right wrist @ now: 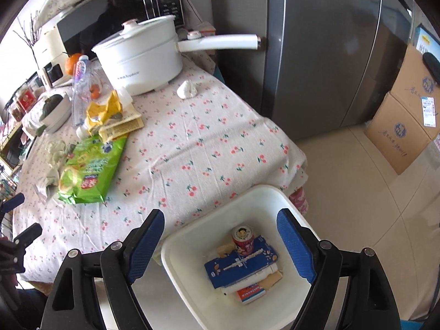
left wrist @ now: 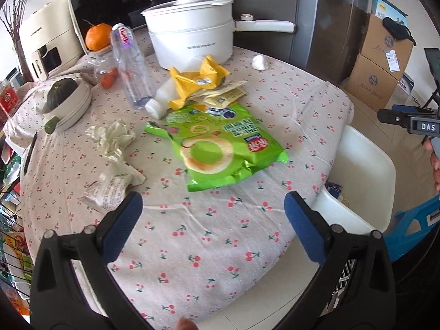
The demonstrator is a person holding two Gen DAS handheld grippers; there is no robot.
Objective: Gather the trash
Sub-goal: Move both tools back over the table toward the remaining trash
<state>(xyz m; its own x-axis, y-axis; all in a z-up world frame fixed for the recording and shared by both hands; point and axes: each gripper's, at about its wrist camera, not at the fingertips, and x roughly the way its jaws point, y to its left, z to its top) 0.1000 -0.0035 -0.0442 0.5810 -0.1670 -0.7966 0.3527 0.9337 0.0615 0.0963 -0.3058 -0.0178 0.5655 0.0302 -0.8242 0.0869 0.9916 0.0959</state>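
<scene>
A person clearing a cluttered table (left wrist: 209, 247) works with a hand-held tool in each hand, midway through collecting the trash. The right tool (right wrist: 220, 242) hangs over the white bin (right wrist: 192, 236) that stands just beside the table's near right edge, its blue pads spread wide and nothing between them; a red can (right wrist: 243, 240), a blue carton (right wrist: 239, 268) and a small orange-and-white pack (right wrist: 251, 294) already lie at the bottom of the bin, so a drop looks to have been made. The left tool (left wrist: 213, 220) is likewise released and empty, poised above bare cherry-print cloth at the near side of the table. Most of the litter is yet to go: a green snack bag (left wrist: 220, 151) in the middle of the table, a yellow wrapper (left wrist: 198, 82) and flat sachets just beyond it, a toppled white bottle (left wrist: 162, 99) touching the wrapper, crumpled paper (left wrist: 112, 134) and a torn clear wrapper (left wrist: 110, 187) to the left, and a white wad (left wrist: 260, 62) near the electric pot (left wrist: 189, 35). The next move, by appearances, falls to the left tool: the torn wrapper lies just beside its left finger, and such thin, flat film will call for a low, close pinch against the cloth.
</scene>
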